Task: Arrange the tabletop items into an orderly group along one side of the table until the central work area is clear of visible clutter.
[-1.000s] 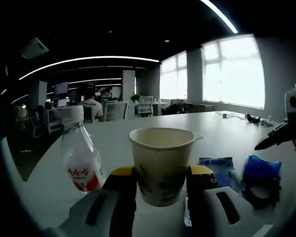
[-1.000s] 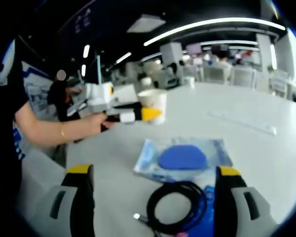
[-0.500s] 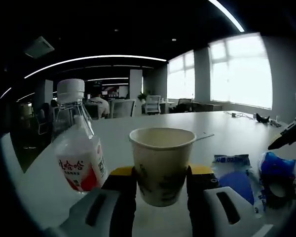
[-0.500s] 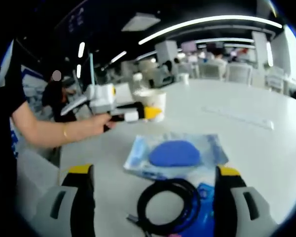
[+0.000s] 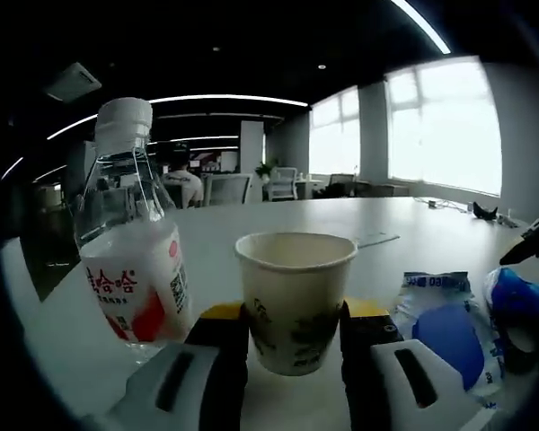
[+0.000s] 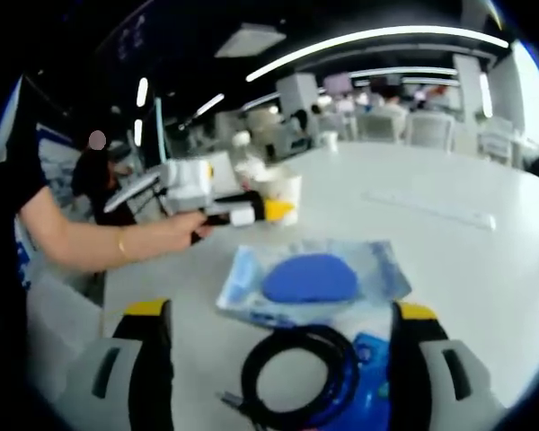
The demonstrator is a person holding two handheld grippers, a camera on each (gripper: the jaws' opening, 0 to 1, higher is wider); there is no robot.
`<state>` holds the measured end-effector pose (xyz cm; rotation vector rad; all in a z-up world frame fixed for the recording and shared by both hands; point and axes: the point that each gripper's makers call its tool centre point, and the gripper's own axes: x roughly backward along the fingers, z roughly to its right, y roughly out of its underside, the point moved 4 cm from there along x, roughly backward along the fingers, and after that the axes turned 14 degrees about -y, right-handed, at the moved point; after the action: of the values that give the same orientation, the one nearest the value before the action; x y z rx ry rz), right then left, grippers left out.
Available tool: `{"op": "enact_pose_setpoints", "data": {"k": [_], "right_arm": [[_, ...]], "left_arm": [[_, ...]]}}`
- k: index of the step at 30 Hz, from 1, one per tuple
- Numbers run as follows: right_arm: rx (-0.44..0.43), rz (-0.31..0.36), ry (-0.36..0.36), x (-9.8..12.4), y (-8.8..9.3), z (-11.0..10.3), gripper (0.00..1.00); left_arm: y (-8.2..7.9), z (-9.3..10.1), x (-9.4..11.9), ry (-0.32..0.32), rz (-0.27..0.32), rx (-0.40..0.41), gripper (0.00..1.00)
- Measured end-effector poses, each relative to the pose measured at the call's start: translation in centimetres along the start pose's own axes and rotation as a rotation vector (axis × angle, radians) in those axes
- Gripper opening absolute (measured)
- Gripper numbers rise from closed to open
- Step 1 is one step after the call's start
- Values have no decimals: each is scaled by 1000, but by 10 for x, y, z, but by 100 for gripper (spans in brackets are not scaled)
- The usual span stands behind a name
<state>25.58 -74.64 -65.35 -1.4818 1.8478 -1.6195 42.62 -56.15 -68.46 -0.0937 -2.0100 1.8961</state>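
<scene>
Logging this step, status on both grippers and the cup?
Left gripper shut on paper cup, water bottle close beside it. Right gripper open, empty, over coiled black cable and blue packet. Nothing blocking.

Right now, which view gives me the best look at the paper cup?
The left gripper view: the paper cup sits large and centred between the left tool's jaws, rim and wall plain to see, beside the water bottle. The right gripper view shows the cup small and far off, partly hidden by the left tool.
</scene>
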Motion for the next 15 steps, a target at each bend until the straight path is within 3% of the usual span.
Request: {"op": "enact_pose_setpoints", "data": {"k": [15], "right_arm": [[-6, -7, 23, 5, 2, 5, 98]], "left_arm": [[16, -1, -4, -12, -56, 10, 39]]}}
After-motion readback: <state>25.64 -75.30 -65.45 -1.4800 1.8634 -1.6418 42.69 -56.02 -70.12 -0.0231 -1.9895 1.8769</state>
